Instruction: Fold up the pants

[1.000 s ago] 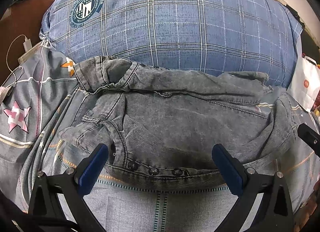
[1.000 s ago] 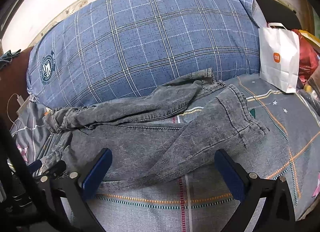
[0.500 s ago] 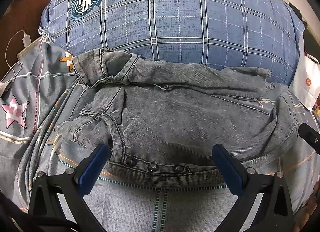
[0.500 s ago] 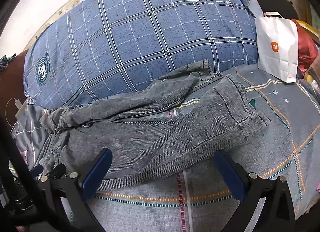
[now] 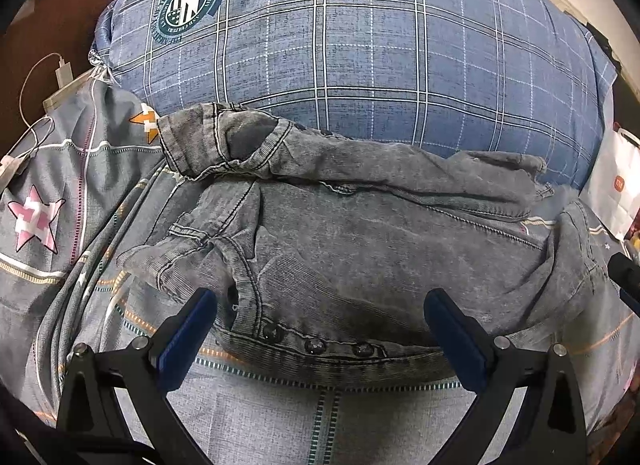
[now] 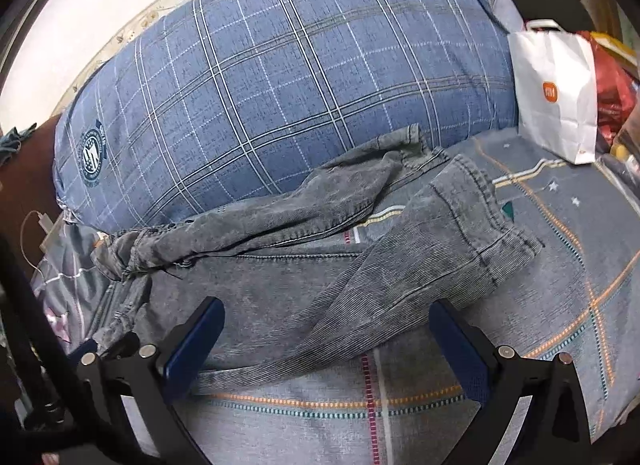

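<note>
Bed sheet [image 5: 328, 425] fills the lower half of both views: grey, with orange and teal dotted stripes and pink star prints at 9 o'clock in the left view. It is soft and a bit rumpled, so the denim probably won't slide easily on it. A big blue plaid pillow [image 5: 360, 65] runs across 12 o'clock, with a round crest badge at 11 o'clock.

The pants [image 5: 360, 249], grey washed denim, lie crumpled on the sheet at centre with their far edge pushed up against the pillow. The waistband with three buttons faces the left camera at 6 o'clock. One leg is bunched along the pillow's base. In the right view the other leg [image 6: 420, 265] lies slanted toward 2 o'clock, cuff end flat on the sheet. No fold made yet, likely the approach stage.

The left gripper [image 5: 320, 329] has its jaws spread wide and holds nothing, straddling the buttoned waistband, probably lining up a pinch there. The right gripper [image 6: 324, 345] is also wide apart and empty, hovering over the thigh part of the slanted leg.

A white paper bag [image 6: 556, 97] stands at 2 o'clock in the right view with red bags behind it. A charger and cable [image 5: 60, 73] lie at 10 o'clock in the left view. There is a pale wall behind the pillow.
</note>
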Tool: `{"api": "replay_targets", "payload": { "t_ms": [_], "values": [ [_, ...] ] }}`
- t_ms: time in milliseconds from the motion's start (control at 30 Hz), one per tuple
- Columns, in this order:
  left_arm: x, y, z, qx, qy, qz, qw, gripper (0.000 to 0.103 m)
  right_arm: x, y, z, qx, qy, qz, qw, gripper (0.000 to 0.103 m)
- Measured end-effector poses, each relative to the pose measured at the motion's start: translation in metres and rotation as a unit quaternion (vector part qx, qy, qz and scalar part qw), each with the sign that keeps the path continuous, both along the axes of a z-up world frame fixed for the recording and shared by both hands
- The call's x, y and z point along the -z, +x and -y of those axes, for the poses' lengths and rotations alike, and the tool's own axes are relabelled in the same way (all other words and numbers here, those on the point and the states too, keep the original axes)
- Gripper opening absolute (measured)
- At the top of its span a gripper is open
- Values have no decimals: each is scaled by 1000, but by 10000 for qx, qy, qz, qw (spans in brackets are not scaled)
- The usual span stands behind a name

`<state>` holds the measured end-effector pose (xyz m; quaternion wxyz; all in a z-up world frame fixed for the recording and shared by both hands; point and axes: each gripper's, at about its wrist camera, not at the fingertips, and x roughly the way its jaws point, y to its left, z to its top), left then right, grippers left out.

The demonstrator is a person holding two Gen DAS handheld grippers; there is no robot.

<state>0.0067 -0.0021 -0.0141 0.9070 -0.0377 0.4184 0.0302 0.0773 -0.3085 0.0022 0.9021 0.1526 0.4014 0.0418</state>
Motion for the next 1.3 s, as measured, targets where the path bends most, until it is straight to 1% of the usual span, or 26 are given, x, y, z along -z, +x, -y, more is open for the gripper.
{"api": "replay_targets", "payload": {
  "t_ms": [67, 133, 267, 367, 433, 500, 533, 600, 667, 700, 767, 800, 867, 933, 967, 1000, 1033, 1100, 1167, 1200, 1300],
  "values": [
    [-5, 4, 1, 51, -1, -100, 9999, 103, -2, 5, 2, 71, 9, -87, 9999, 103],
    [-14, 11, 3, 146, -27, -125, 9998, 103, -7, 14, 7, 93, 164, -161, 9997, 103],
    [-46, 37, 8, 374, -104, -1, 9992, 103, -15, 40, 12, 49, 248, -233, 9994, 103],
    [-58, 61, 11, 468, -198, 120, 9986, 103, -17, 73, 17, 3, 402, -367, 9985, 103],
    [-57, 80, 14, 514, -289, 115, 9982, 103, -16, 95, 20, -10, 463, -429, 9980, 103],
    [-47, 93, 13, 555, -532, 37, 9970, 103, -14, 122, 23, 24, 441, -517, 9977, 103],
    [-36, 97, 10, 505, -707, -51, 9962, 103, -12, 133, 24, 54, 422, -575, 9974, 102],
    [-25, 100, 5, 308, -969, -258, 9945, 103, -6, 158, 27, 101, 393, -675, 9969, 100],
    [-17, 105, 2, 350, -1316, -506, 9894, 103, -2, 176, 29, 134, 367, -776, 9962, 98],
    [-17, 105, 4, 387, -1301, -500, 9895, 103, 1, 188, 31, 163, 339, -817, 9959, 97],
    [-22, 102, 7, 357, -1065, -290, 9933, 103, 6, 210, 34, 245, 255, -913, 9952, 96],
    [-24, 102, 7, 364, -1051, -261, 9935, 103, 9, 220, 37, 303, 235, -969, 9946, 92],
    [-26, 104, 10, 485, -1086, -261, 9926, 103, 18, 241, 43, 414, 284, -1119, 9925, 89],
    [-27, 106, 11, 623, -1125, -283, 9913, 103, 31, 262, 50, 571, 409, -1328, 9887, 80],
    [-26, 106, 12, 636, -1107, -284, 9914, 103, 39, 271, 53, 652, 476, -1427, 9865, 80],
    [-26, 106, 12, 657, -1127, -291, 9910, 103, 47, 279, 57, 729, 606, -1527, 9837, 78],
    [-26, 107, 12, 710, -1181, -308, 9900, 103, 55, 287, 60, 780, 741, -1610, 9811, 72],
    [-28, 109, 12, 845, -1338, -356, 9868, 103, 69, 298, 67, 919, 988, -1764, 9750, 67],
    [-32, 111, 12, 918, -1385, -358, 9855, 103, 79, 306, 72, 1018, 1212, -1843, 9700, 67],
    [-34, 112, 12, 929, -1401, -364, 9851, 103, 82, 309, 74, 1061, 1239, -1853, 9690, 67],
    [-37, 109, 11, 921, -1489, -244, 9842, 103, 88, 318, 88, 1265, 1363, -1698, 9678, 61]
  ]
}}
